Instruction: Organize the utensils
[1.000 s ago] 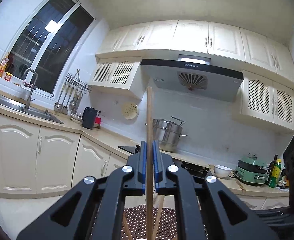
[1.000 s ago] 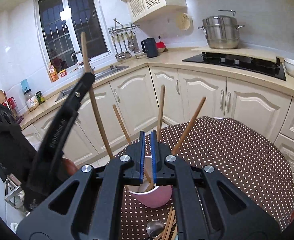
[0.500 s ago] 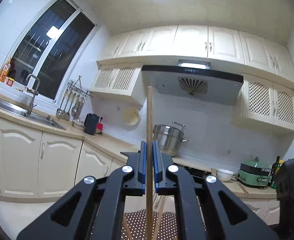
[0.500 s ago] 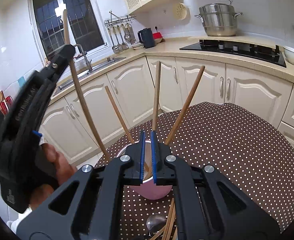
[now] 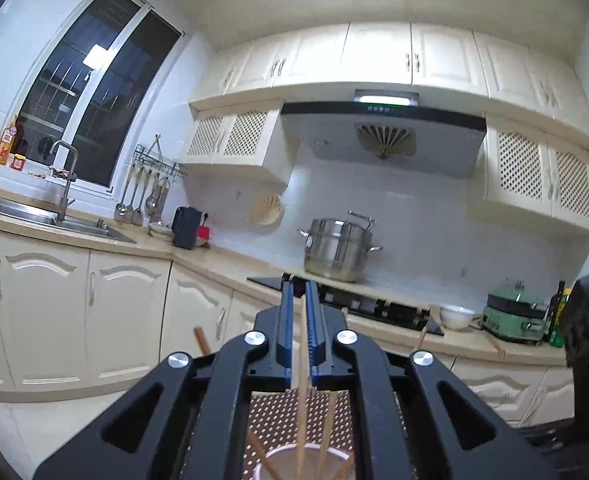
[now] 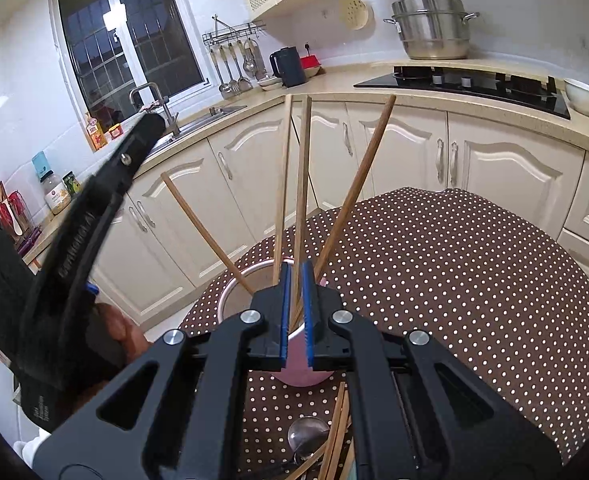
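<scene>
Now left gripper (image 5: 299, 328) fingers are clamped on a chopstick (image 5: 302, 380) standing in the pink cup (image 6: 300, 374). Right gripper (image 6: 295, 312) fingers closed, empty, just above the cup; spare chopsticks (image 6: 336, 436) and spoon (image 6: 306, 434) lie on the desk (image 6: 454, 280) before it.

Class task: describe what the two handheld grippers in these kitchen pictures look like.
Both the left gripper and right gripper are matte black with cut-out linkage arms, silver round pivot bolts and blue ribbed pads. The left one's side carries pale lettering, too blurred to read.
</scene>
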